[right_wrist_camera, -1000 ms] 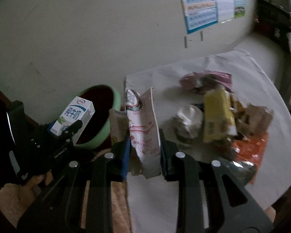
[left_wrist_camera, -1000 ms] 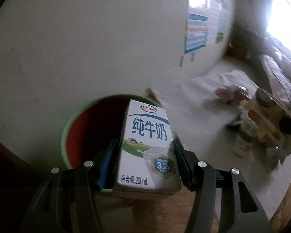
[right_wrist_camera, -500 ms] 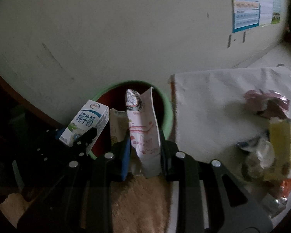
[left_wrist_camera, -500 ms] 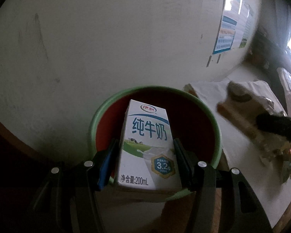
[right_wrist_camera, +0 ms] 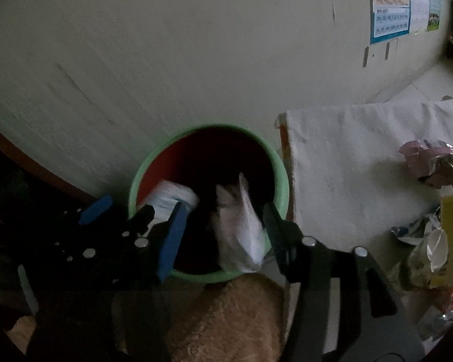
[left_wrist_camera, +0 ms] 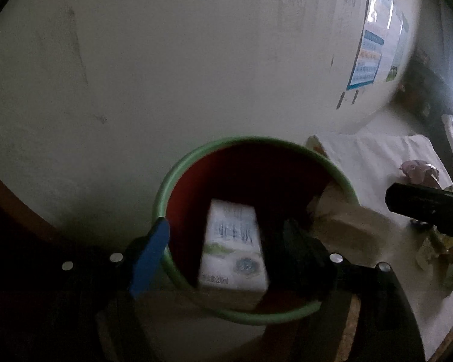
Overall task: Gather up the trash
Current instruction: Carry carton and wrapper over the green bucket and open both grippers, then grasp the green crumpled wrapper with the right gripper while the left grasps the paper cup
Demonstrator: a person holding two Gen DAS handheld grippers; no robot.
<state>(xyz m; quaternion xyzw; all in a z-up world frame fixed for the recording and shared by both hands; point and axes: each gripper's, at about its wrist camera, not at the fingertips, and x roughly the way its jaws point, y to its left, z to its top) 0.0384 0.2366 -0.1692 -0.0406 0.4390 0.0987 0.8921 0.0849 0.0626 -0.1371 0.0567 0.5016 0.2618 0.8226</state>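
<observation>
A: Our jaws are spreading on both sides. On the left gripper (left_wrist_camera: pixel 223 244) the blue pad (left_wrist_camera: pixel 149 256) and the dark one opposite stand wide, and they are opening further.

B: And the milk carton (left_wrist_camera: pixel 232 247)?

A: It sits between our left jaws, blurred, with a clear gap on either side; neither pad touches it. It is inside the green-rimmed bin (left_wrist_camera: pixel 178 169), against the red inner wall, just beyond the pads.

B: We see the same on the right gripper (right_wrist_camera: pixel 222 235). Its jaws are about half spread and opening. The pale snack bag (right_wrist_camera: pixel 241 226) stands between them, smeared by blur, and we see space between it and the blue pad to its left. On the dark pad's side the gap is narrow, and we cannot tell whether the bag brushes it.

A: Where is the bag relative to our right jaws?

B: Straight ahead of them, over the bin's mouth (right_wrist_camera: pixel 282 187), its lower end close to the near rim. Left of our right jaws we see the left gripper (right_wrist_camera: pixel 117 211) with the carton (right_wrist_camera: pixel 172 196) showing white beyond it, also in the bin.

A: Anything else?

B: Right of our right jaws a white cloth (right_wrist_camera: pixel 347 157) covers the desk, and well beyond it lies a heap of wrappers (right_wrist_camera: pixel 432 226).
</observation>
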